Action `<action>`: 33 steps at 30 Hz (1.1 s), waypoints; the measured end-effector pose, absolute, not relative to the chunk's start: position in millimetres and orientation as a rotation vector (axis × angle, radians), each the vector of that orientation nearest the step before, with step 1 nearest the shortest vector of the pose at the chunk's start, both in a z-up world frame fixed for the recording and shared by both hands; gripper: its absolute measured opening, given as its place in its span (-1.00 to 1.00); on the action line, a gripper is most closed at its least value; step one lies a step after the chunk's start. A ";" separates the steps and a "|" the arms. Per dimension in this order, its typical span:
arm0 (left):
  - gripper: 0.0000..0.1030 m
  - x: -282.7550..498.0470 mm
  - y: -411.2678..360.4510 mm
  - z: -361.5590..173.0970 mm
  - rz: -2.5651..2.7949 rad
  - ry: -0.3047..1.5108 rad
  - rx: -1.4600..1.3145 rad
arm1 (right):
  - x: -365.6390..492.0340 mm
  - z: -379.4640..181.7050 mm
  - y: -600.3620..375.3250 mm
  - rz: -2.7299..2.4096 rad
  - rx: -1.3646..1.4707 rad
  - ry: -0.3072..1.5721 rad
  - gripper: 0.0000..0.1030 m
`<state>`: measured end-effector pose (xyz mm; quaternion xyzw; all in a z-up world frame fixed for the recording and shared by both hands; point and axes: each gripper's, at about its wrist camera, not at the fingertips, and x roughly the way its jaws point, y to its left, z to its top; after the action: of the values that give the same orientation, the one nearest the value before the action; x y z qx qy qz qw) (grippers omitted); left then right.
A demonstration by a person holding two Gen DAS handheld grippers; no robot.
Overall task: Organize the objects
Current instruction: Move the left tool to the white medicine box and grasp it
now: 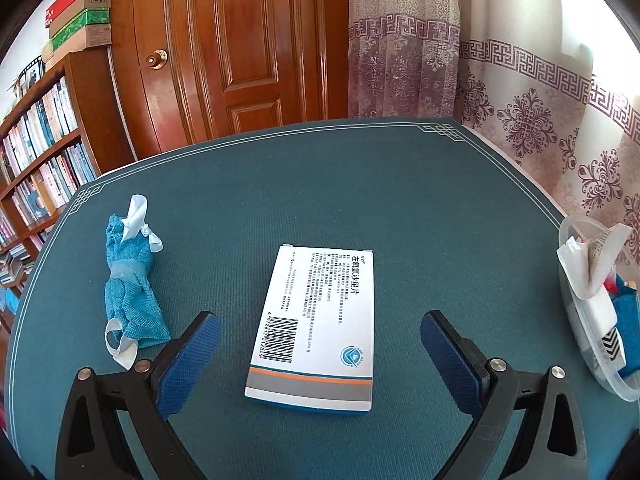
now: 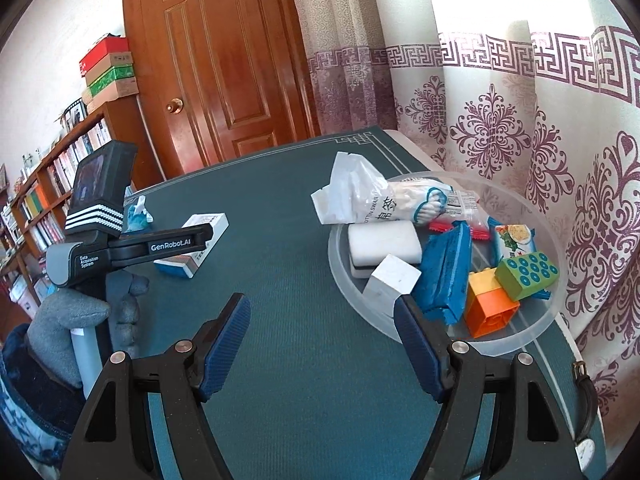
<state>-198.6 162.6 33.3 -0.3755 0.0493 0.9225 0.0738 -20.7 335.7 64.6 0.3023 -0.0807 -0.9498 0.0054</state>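
Note:
A white medicine box (image 1: pixel 316 324) with a barcode lies flat on the teal table mat (image 1: pixel 360 184). My left gripper (image 1: pixel 320 334) is open, its blue pads on either side of the box's near half, not touching it. A rolled teal cloth (image 1: pixel 128 280) tied with white ribbon lies to the left. My right gripper (image 2: pixel 322 320) is open and empty above the mat, next to a clear round tray (image 2: pixel 532 332) holding several items: a white sponge (image 2: pixel 384 242), a white block (image 2: pixel 394 276), a blue pack (image 2: pixel 446 276), toy bricks (image 2: pixel 508 288) and cotton swabs (image 2: pixel 416 200). The box (image 2: pixel 200 236) and the left gripper's body (image 2: pixel 120 248) show at the left.
The tray also shows at the right edge of the left wrist view (image 1: pixel 600 360). A wristwatch (image 2: pixel 584 412) lies at the mat's right edge. A wooden door (image 1: pixel 240 48), a bookshelf (image 1: pixel 40 168) and curtains (image 1: pixel 540 120) stand behind the table.

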 end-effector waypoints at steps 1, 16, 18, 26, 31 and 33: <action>0.99 -200.4 161.8 31.6 2.767 0.150 -1.133 | -19.9 62.7 328.4 -2.964 0.948 -0.237 0.47; 0.72 -220.1 163.8 14.6 2.720 0.154 -1.261 | -20.5 46.6 295.9 -2.883 1.006 -0.179 0.47; 0.67 -221.1 161.2 14.9 2.714 0.123 -1.264 | -20.3 46.7 294.9 -2.882 1.005 -0.174 0.47; 0.29 -215.3 162.1 17.6 2.706 0.135 -1.219 | -20.8 45.0 293.1 -2.877 1.014 -0.172 0.47; 0.29 -211.1 153.7 20.0 2.704 0.079 -1.210 | -22.3 43.8 294.2 -2.874 1.025 -0.183 0.47; 0.29 -207.2 150.6 21.3 2.704 0.065 -1.204 | -23.2 42.8 294.1 -2.871 1.034 -0.189 0.47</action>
<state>-207.2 150.6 21.3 -0.4049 0.0217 0.9096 0.0904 -23.2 294.1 42.8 0.3378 -0.0617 -0.9382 0.0424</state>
